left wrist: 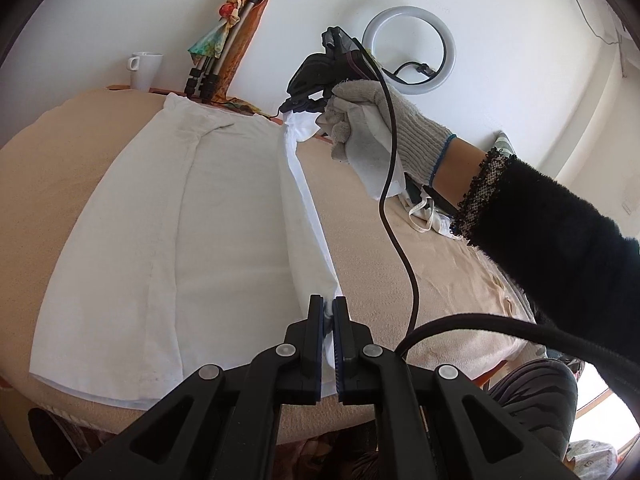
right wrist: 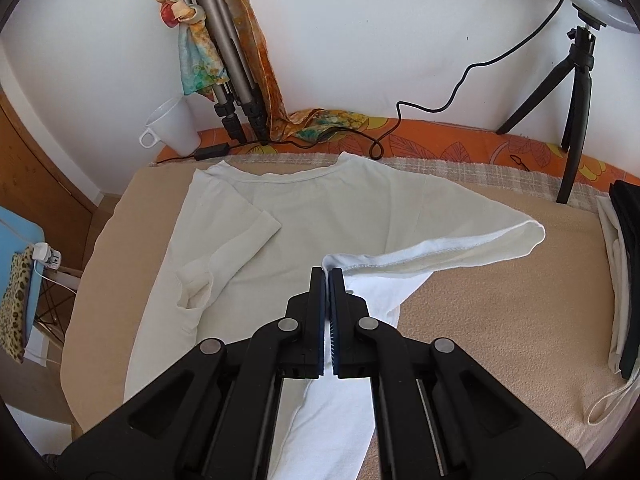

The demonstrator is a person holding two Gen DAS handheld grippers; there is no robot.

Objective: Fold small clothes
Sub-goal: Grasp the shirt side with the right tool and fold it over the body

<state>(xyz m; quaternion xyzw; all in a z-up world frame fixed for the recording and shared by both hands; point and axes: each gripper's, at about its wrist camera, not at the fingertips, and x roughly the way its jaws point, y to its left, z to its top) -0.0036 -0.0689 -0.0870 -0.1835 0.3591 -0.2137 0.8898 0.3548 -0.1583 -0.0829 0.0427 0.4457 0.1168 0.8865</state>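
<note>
A home room: blanket-covered table [right wrist: 500, 320], mug [right wrist: 176, 128], ring light [left wrist: 409, 42].

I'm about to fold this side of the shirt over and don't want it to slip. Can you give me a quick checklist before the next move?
1. Left gripper pinching the shirt edge: ok.
2. Right gripper shut on the shirt near the sleeve: ok.
3. Edge between the grippers lifted and taut: ok.
4. Other sleeve already folded in: ok.
5. Landing area on the shirt body free of objects: ok.
6. Hem lying flat: cannot tell.
</note>
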